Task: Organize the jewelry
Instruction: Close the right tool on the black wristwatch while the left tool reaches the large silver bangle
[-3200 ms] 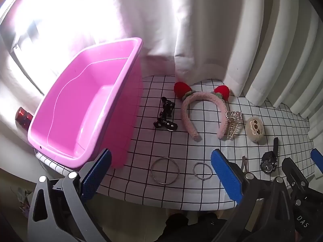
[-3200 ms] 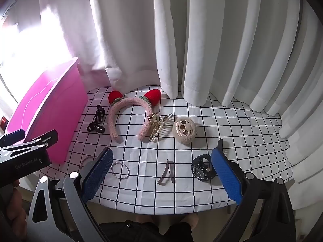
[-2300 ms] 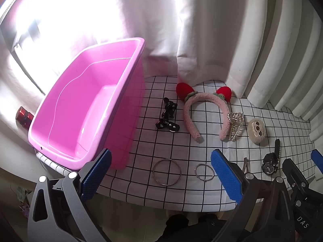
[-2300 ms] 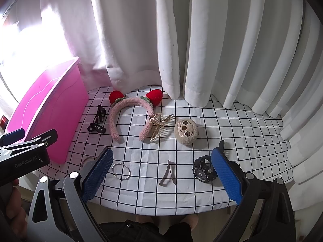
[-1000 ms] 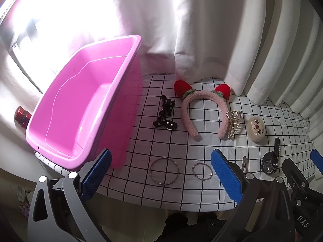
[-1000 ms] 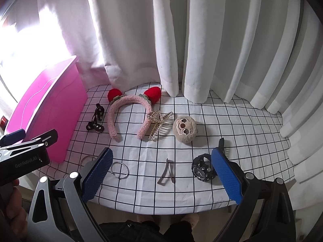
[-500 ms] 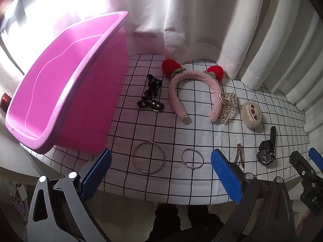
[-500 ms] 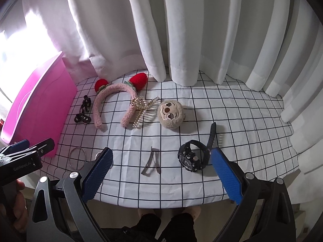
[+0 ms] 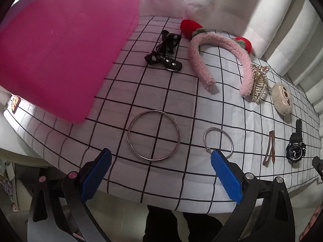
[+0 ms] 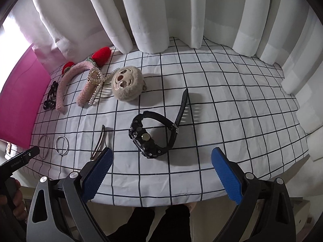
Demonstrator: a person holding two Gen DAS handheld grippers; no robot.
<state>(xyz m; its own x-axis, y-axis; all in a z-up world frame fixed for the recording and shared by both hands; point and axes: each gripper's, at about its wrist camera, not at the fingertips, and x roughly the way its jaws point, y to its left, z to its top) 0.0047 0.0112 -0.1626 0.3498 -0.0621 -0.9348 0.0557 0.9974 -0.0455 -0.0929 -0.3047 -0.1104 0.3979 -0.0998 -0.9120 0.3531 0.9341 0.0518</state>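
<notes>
Both tools hang spread wide and empty over the near edge of the table; the left gripper [image 9: 160, 173] sits low in its frame with the large bangle [image 9: 153, 135] framed between its blue pads, and the right gripper [image 10: 161, 171] likewise frames the black watch [image 10: 150, 139] at the centre of its view. The step in hand looks like a first pick; for the bangle, come down so one pad lands inside the ring and one outside, then pinch the thin wire rather than trying to span it; for the watch, close on the bulky case, not the loose strap that trails toward the upper right. The small ring [image 9: 218, 142] lies just right of the bangle, partly behind a pad, so keep clear of it.

The surface is a white cloth with a black grid [image 10: 232, 104], soft and slightly wrinkled; the pink bin [image 9: 60, 46] fills the upper left of the left view, blurred; white curtains [image 10: 181, 10] close the back of the room.
</notes>
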